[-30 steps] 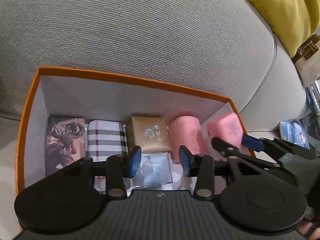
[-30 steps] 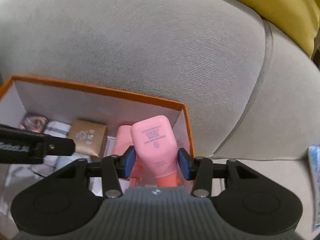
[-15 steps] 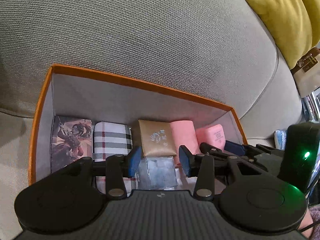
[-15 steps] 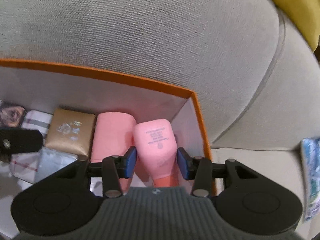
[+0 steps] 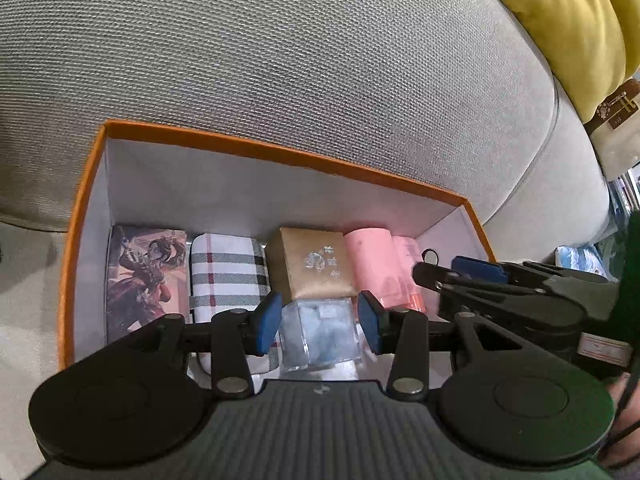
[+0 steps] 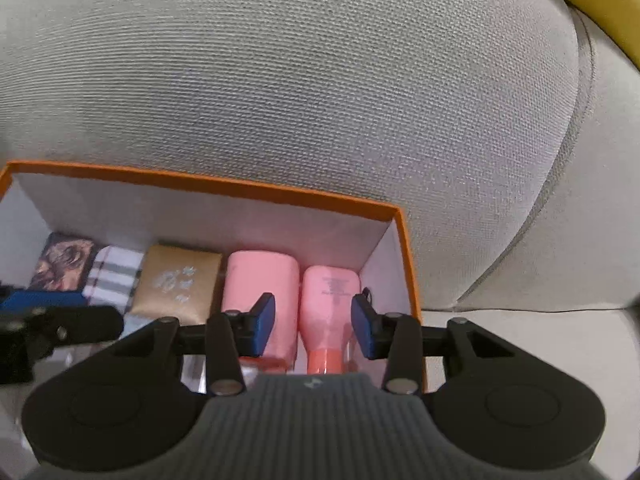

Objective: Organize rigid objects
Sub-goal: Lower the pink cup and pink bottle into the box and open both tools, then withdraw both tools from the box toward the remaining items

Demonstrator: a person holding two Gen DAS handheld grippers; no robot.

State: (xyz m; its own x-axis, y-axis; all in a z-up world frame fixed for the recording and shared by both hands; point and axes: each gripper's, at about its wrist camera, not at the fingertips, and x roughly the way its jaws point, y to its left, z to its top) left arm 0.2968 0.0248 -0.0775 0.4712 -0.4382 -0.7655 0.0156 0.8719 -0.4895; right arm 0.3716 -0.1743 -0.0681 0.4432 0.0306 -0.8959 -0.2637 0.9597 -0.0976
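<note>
Items fill an orange box (image 5: 86, 184) that sits on a grey sofa (image 5: 304, 60), its far wall against the back cushion. Along that far wall, from left to right, lie an illustrated card box (image 5: 146, 276), a plaid case (image 5: 228, 272), a gold box (image 5: 314, 266), a pink tube (image 5: 370, 264) and a pink bottle (image 6: 330, 300) in the right corner, its coral cap pointing toward the near side. A clear plastic cube (image 5: 320, 330) sits just near of the gold box.

The left gripper (image 5: 318, 318) hovers over the box with its jaws spread, one blue pad on either side of the clear cube; neither pad seems to touch it.

The right gripper (image 6: 314, 324) hangs over the right end of the box, jaws released, with the pink bottle lying between and below them and a visible gap on both sides. In the left wrist view this gripper reaches in from the right, above the bottle.

A yellow cushion (image 5: 560, 24) rests on the sofa at the far right.
</note>
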